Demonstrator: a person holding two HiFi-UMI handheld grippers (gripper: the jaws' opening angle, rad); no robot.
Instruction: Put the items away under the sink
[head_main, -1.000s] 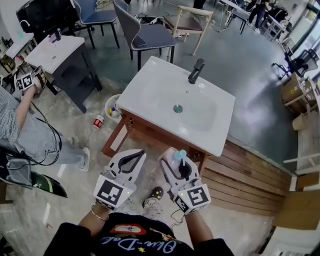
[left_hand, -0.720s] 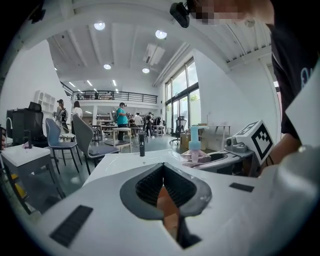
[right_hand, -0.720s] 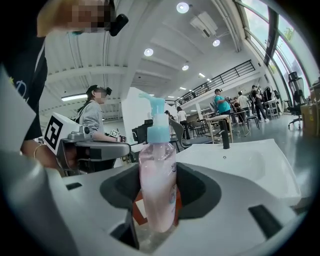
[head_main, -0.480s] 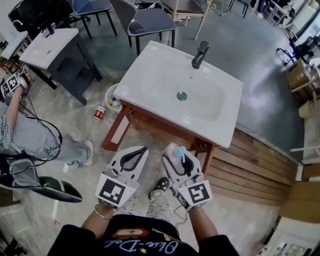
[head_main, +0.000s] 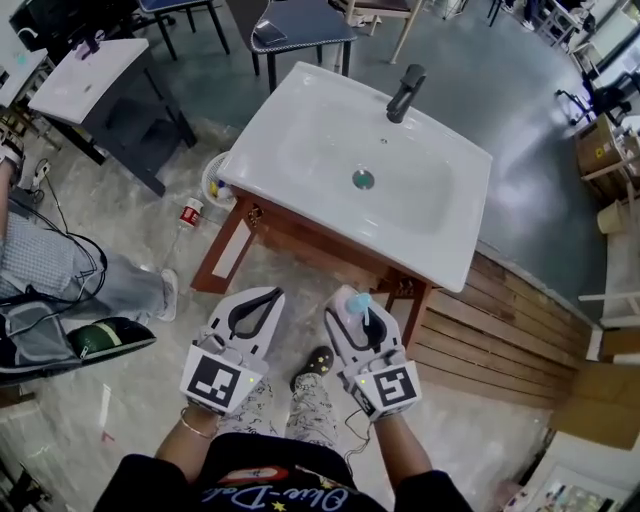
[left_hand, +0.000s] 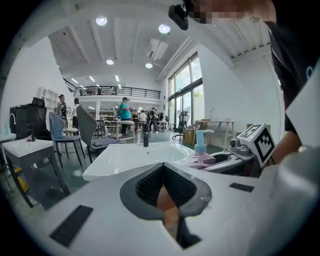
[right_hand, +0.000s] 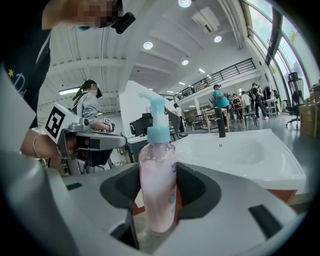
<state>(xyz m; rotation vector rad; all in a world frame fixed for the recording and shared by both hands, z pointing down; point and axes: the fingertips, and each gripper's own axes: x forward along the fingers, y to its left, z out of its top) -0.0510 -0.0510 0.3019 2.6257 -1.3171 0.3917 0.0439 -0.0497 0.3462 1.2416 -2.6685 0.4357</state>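
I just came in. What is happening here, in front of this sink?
A person stands before the white sink on its wooden stand, with one gripper in each hand. The right gripper has its jaws closed on a pink pump bottle, held upright. The left gripper has its jaws together and holds nothing. The bottle is not yet under the sink.

The left tongs (head_main: 262, 293) and right tongs (head_main: 348, 298) are white, each with a black-and-white marker cube (head_main: 213, 380). Behind them is a black T-shirt (head_main: 290, 486) with blue lettering; behind the left tongs, a thin bracelet (head_main: 197, 428).
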